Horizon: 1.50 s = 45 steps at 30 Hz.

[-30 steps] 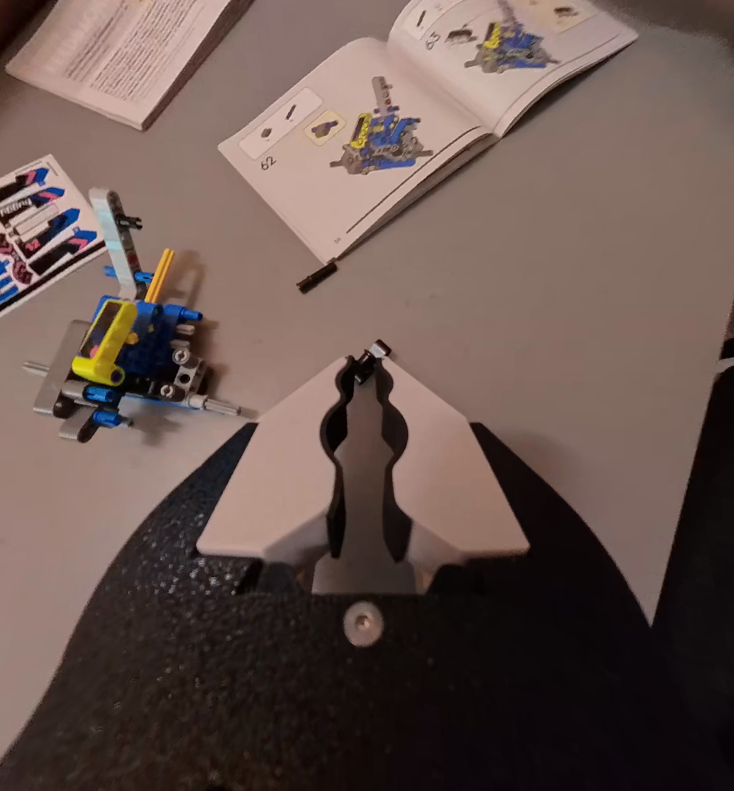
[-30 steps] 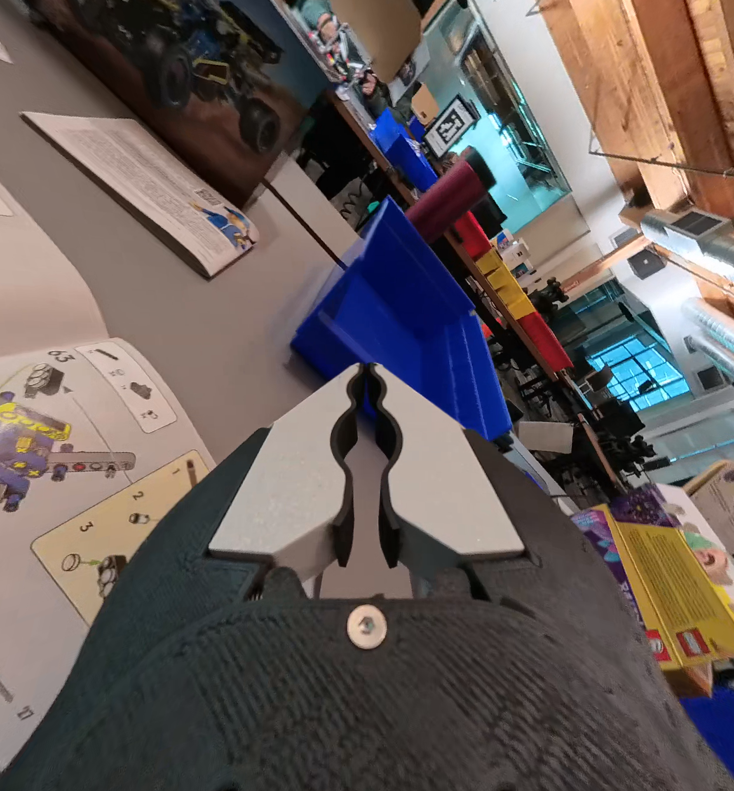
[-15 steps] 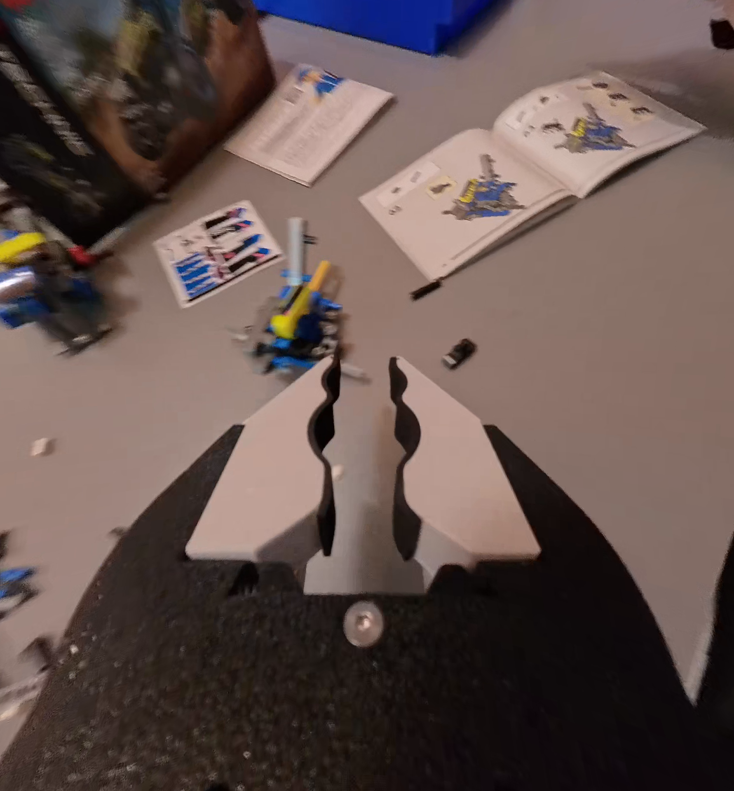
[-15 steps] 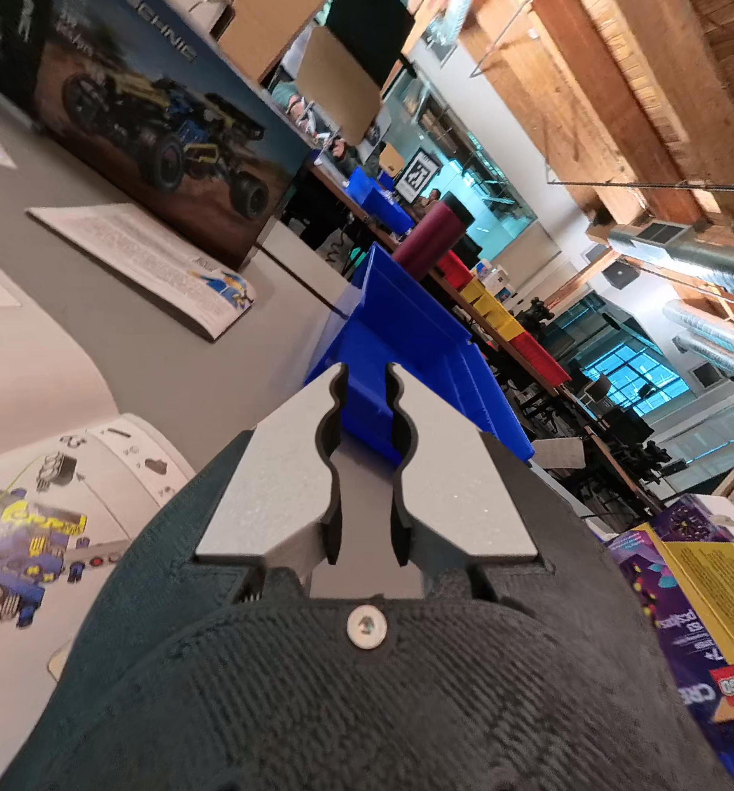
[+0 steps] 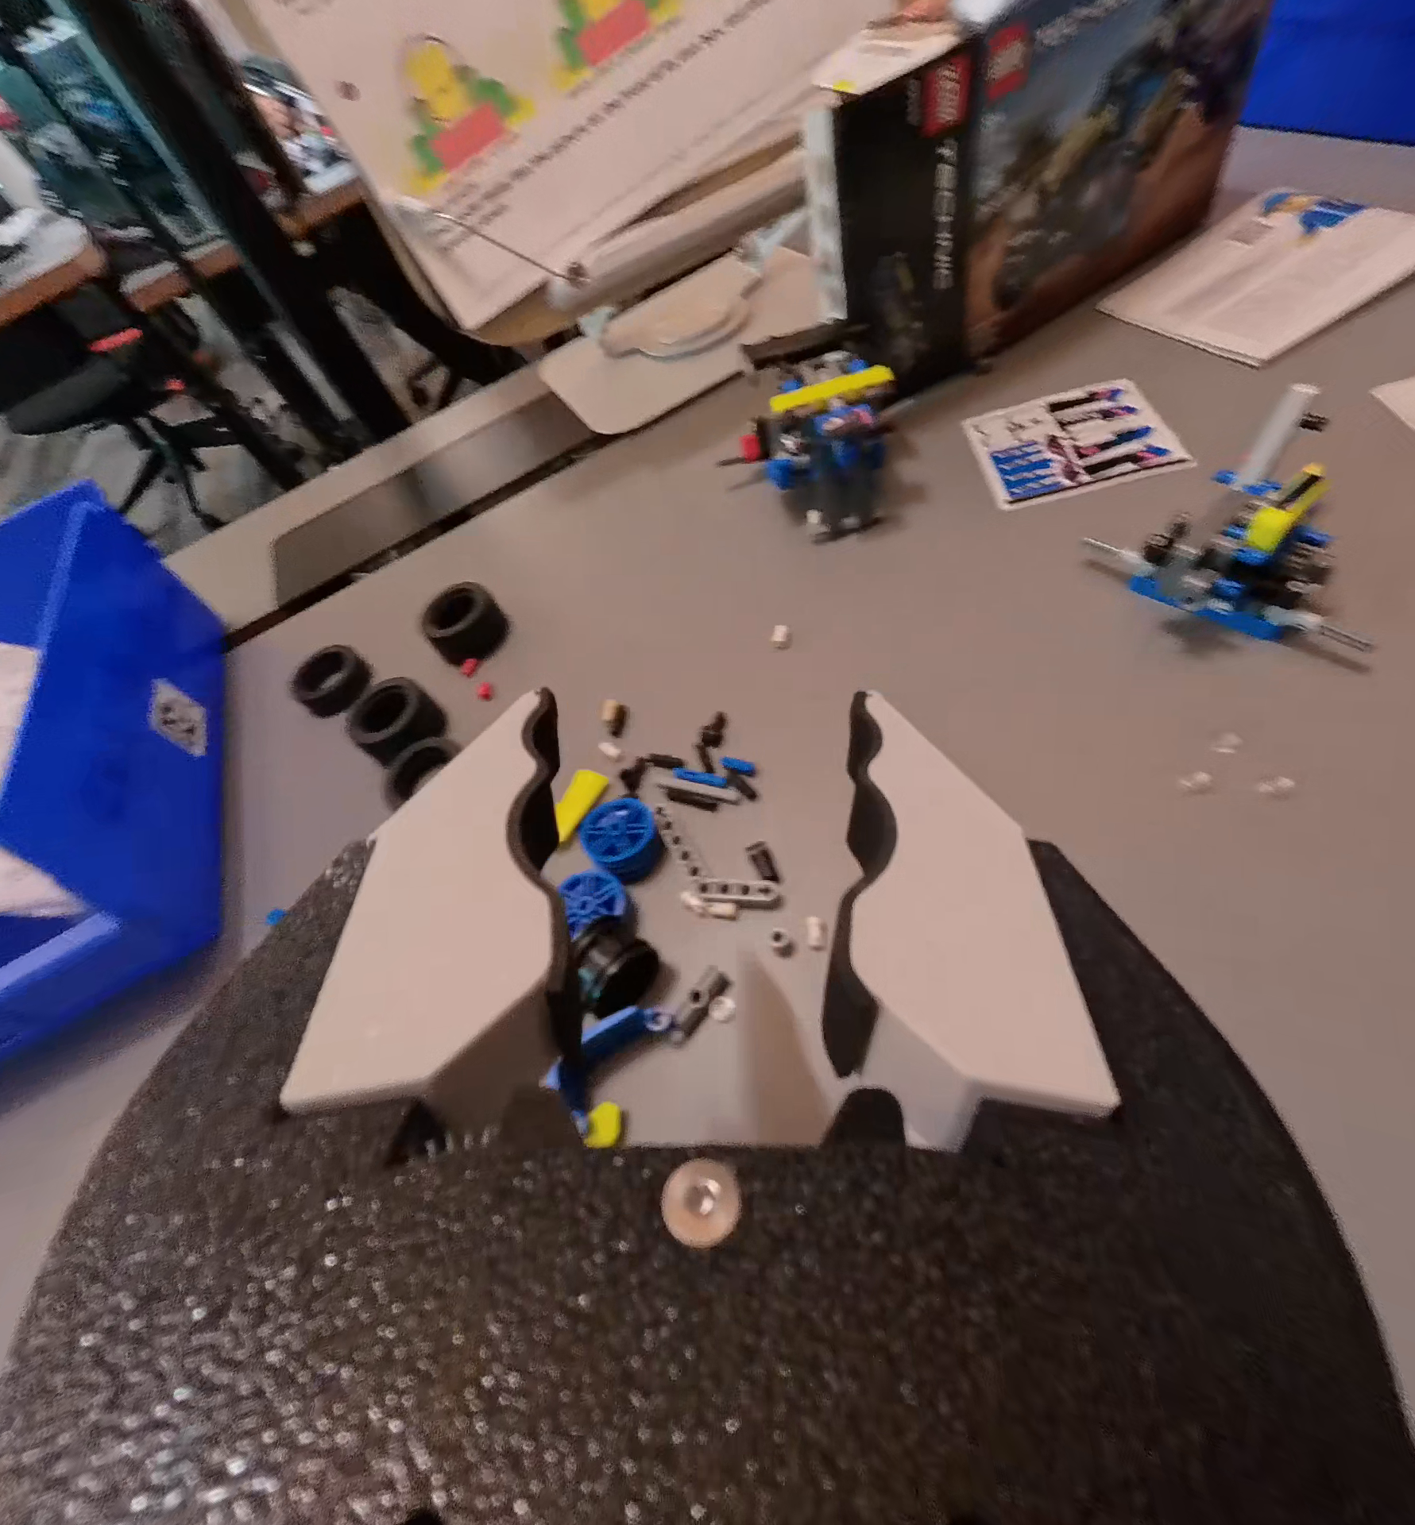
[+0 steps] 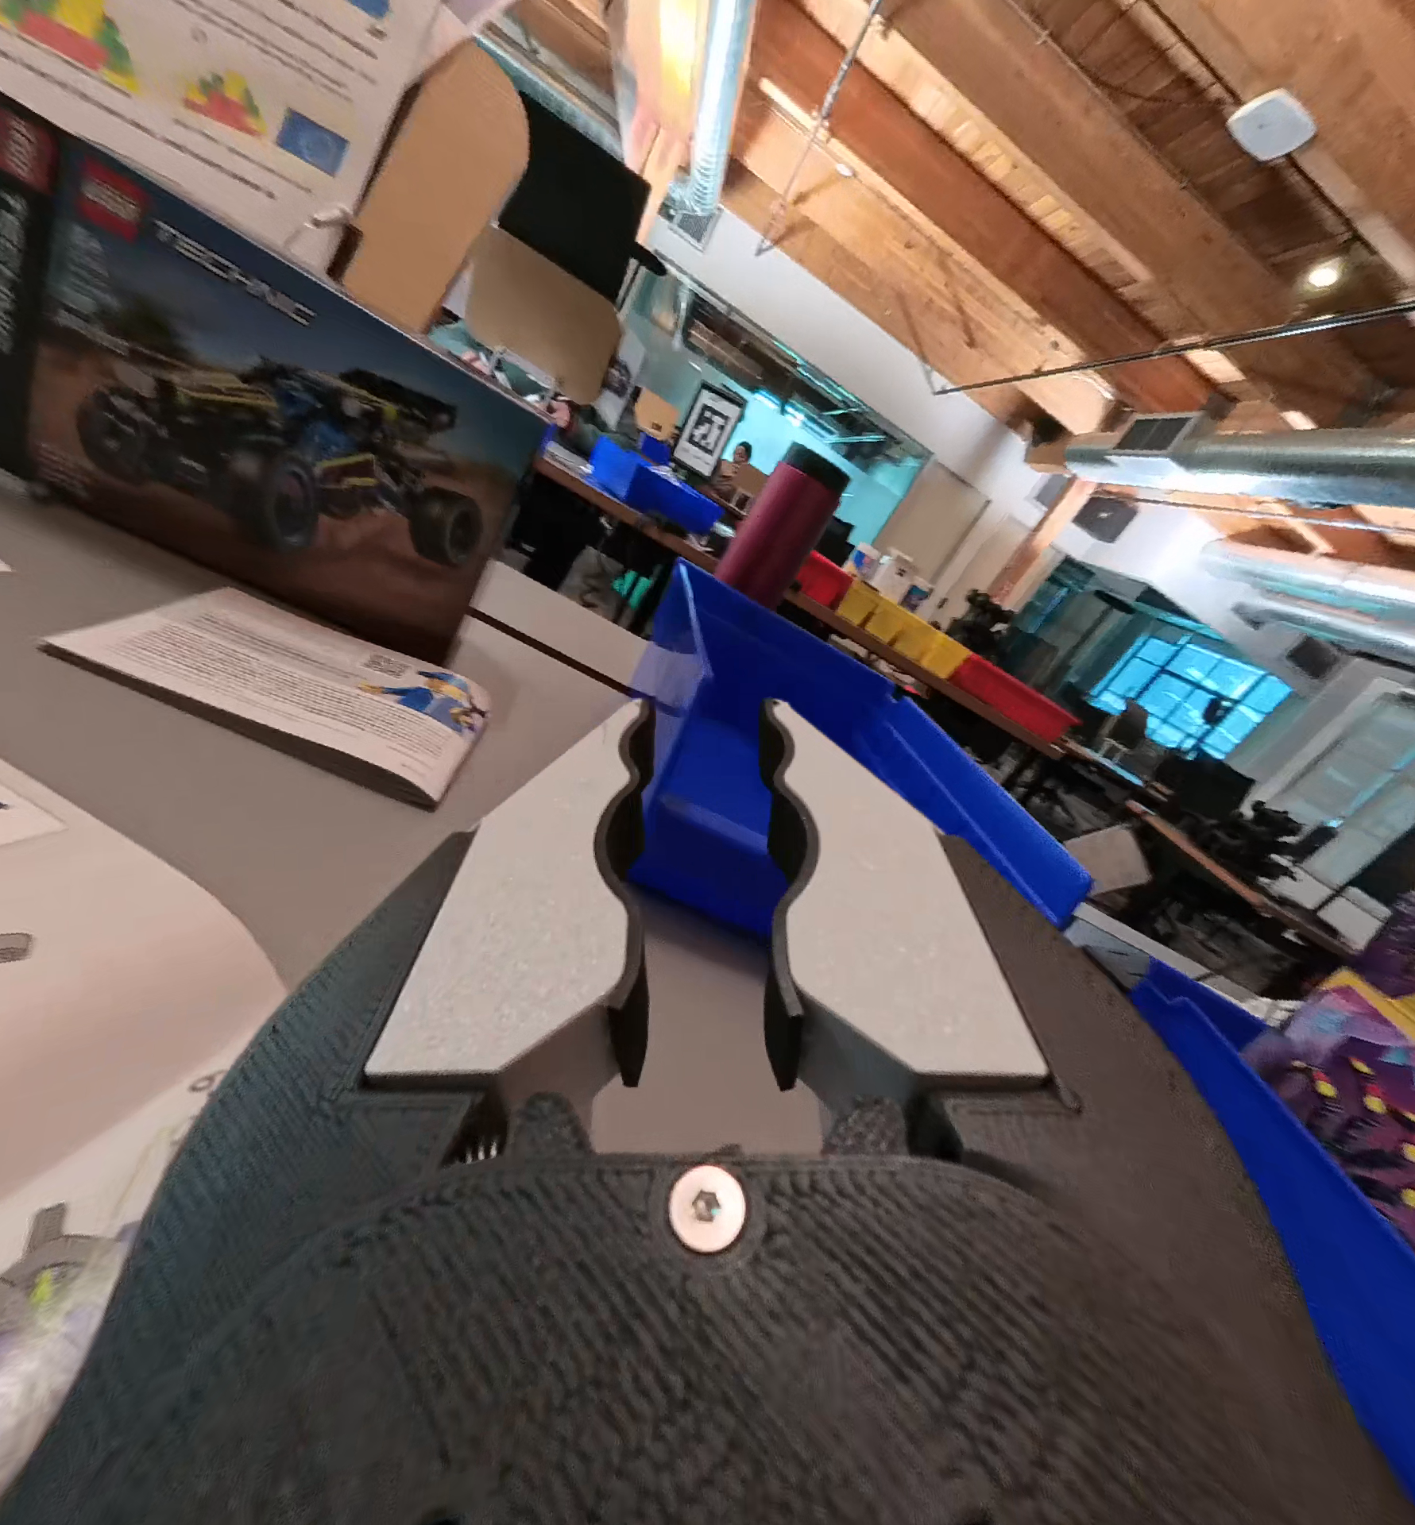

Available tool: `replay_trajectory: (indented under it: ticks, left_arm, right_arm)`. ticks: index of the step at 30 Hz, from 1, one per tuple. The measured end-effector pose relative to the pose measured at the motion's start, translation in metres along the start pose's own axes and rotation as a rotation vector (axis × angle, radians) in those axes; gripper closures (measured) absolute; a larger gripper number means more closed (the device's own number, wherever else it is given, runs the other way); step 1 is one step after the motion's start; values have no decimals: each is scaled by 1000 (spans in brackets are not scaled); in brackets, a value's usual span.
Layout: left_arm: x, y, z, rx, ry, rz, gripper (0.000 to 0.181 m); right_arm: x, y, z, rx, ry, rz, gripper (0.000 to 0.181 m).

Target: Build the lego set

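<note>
The left gripper [image 5: 700, 710] hangs with jaws wide apart and empty over loose lego pieces [image 5: 691, 833] at centre frame; the partly built model [image 5: 1232, 553] sits at right on the grey counter [image 5: 1017, 743]. The right gripper [image 6: 704, 718] has its jaws apart, empty, facing a blue bin [image 6: 770, 701].

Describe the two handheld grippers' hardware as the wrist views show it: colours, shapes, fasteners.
Both match. The left gripper has a rough, speckled black printed body with a rounded front, one silver screw at centre, and two light grey wedge-shaped fingers with wavy black inner liners. The right gripper has the same grey fingers, a black layer-lined body and a silver hex screw. No cables or sleeves visible.
</note>
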<state>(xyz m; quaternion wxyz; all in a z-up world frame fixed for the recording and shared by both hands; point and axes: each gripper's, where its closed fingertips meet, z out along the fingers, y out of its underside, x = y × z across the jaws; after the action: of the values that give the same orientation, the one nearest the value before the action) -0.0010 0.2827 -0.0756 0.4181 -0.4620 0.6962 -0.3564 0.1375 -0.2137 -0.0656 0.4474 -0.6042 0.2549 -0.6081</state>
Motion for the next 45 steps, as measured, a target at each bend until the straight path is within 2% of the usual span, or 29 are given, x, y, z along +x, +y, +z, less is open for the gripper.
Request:
replay_trajectory:
  ticks: [5, 12, 15, 17, 23, 28, 34, 38, 45]
  left_arm:
    - [-46, 0, -6, 50, -111, -37, 109]
    - [-66, -4, 5, 66, -81, -41, 132]
    - [-54, -3, 11, 47, 40, -49, 150]
    - [-43, 8, 13, -13, 123, -46, 150]
    - [-17, 56, 8, -308, 298, 38, 158]
    - [2, 78, 5, -427, 414, 116, 163]
    - [17, 91, 8, -517, 469, 165, 163]
    - [22, 100, 12, -581, 471, 229, 163]
    - [27, 107, 20, -626, 464, 265, 166]
  right_arm:
    - [15, 13, -1, -58, 82, -34, 150]
    - [21, 19, 0, -89, 126, -69, 147]
    - [22, 23, 0, -108, 129, -85, 148]
    - [22, 26, 1, -120, 134, -99, 148]
    - [27, 34, 1, -150, 151, -114, 149]
    - [26, 36, 2, -159, 143, -124, 149]
    - [30, 37, 1, -165, 146, -90, 149]
    - [17, 32, 5, -145, 89, -117, 148]
    - [18, 31, 4, -137, 95, -101, 148]
